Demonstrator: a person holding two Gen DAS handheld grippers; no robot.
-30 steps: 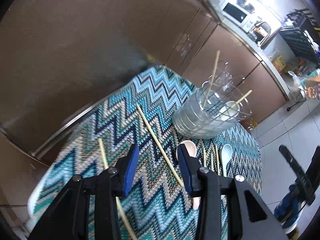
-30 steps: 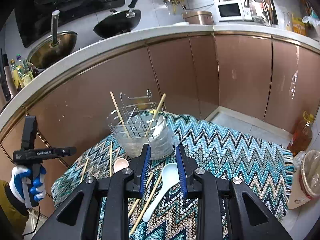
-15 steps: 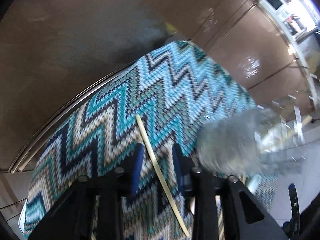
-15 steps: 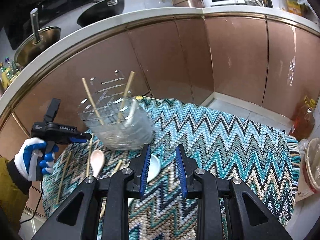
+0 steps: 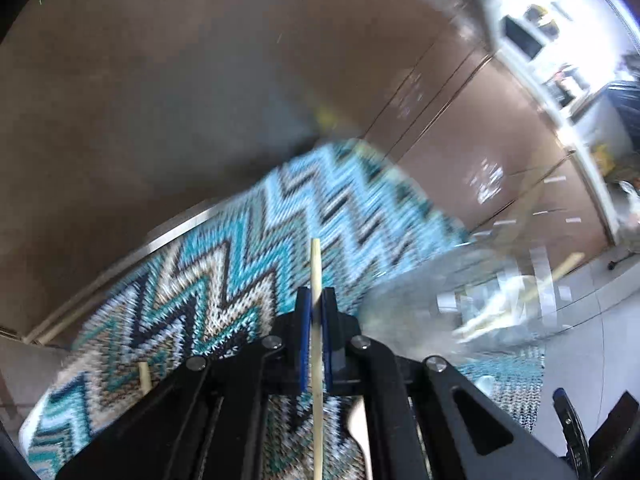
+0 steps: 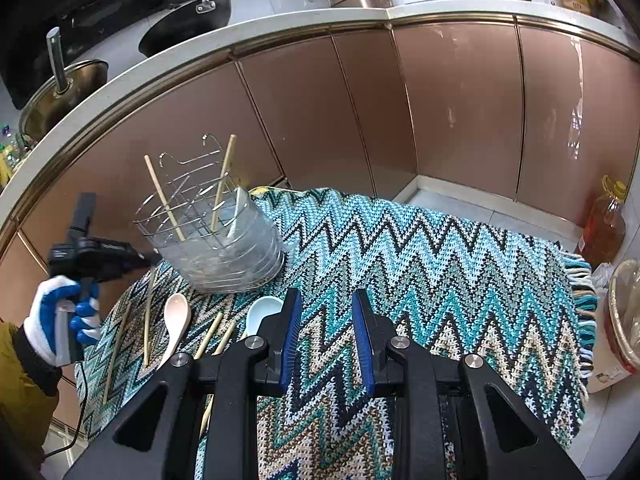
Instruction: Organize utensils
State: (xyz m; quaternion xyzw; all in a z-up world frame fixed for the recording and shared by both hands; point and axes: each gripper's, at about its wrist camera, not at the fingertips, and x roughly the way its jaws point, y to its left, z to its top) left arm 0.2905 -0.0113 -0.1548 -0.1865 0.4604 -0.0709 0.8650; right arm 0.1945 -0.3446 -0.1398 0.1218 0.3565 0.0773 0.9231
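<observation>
Since a moment ago my left hand-held gripper (image 5: 314,334) has clamped its blue pads on the chopstick (image 5: 316,280) that was lying between them on the zigzag cloth (image 5: 240,264), and I am now lifting it. The stick is running straight up the middle of the left wrist view while everything behind it is smearing with motion. I am taking that as one more utensil on its way to the holder, so the pick is done and the carry is starting.

Going from left to right in the right wrist view: my gloved left hand (image 6: 60,316) is gripping the left tool near the cloth's edge, and the chopstick is hanging from it (image 6: 149,312), with its lower end seeming to touch the cloth. Beside it another chopstick (image 6: 116,352), a pink spoon (image 6: 176,320), two more chopsticks (image 6: 208,336) and a pale blue spoon (image 6: 260,312) are lying on the covered tabletop. Behind them the wire utensil holder (image 6: 212,236) is standing with two chopsticks and a spoon already inside. My right hand-held gripper (image 6: 326,340) is hovering released, holding nothing, just beside the blue spoon.

My left camera is giving me the pinch itself, close and sharp, but only a blur of the holder (image 5: 480,300). My right camera is giving the whole layout and what is left to collect, though not the pads on the stick.
</observation>
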